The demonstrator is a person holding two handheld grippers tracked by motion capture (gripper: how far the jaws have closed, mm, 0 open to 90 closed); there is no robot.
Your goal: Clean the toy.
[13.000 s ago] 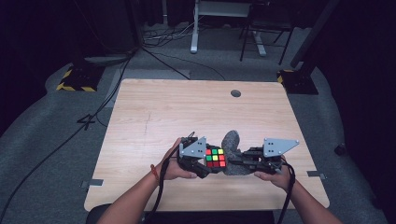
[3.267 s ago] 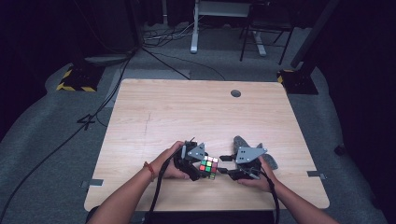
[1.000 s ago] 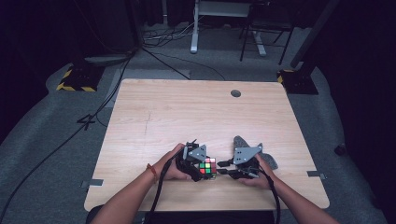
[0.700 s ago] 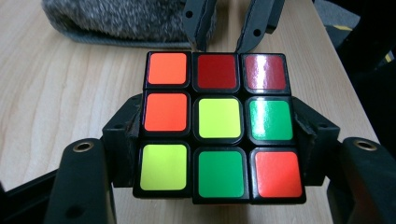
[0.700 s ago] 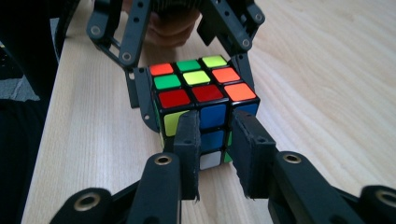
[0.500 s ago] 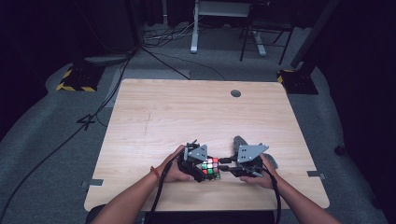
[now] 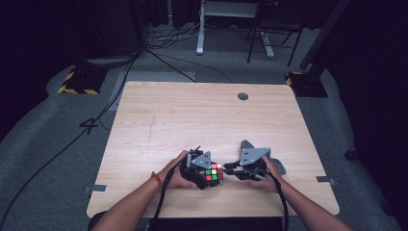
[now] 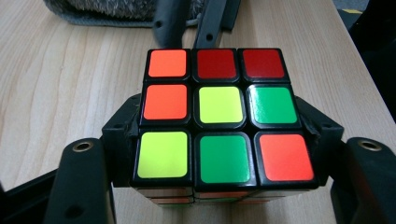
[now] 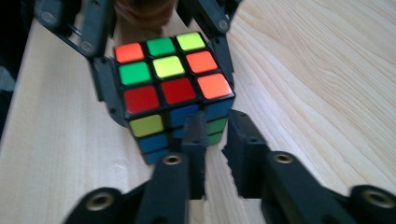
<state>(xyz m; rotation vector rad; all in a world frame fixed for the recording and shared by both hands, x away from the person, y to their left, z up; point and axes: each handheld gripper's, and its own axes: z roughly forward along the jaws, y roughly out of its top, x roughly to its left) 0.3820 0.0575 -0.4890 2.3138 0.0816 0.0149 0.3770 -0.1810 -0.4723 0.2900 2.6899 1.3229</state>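
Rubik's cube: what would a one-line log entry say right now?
cube: on table, yellow centre up | left gripper: shut on cube's sides | right gripper: jaws just closed, empty, tips at cube's near face

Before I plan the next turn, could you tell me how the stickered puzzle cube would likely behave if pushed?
The stickered puzzle cube looks rigid; flat faces suggest sliding, not rolling. Glossy stickers may slip in the left gripper.

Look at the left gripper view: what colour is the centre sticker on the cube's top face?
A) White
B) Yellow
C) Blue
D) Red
B: on the cube, clamped between the left gripper jaws, the middle sticker of the top face is yellow, with orange to one side and green to the other.
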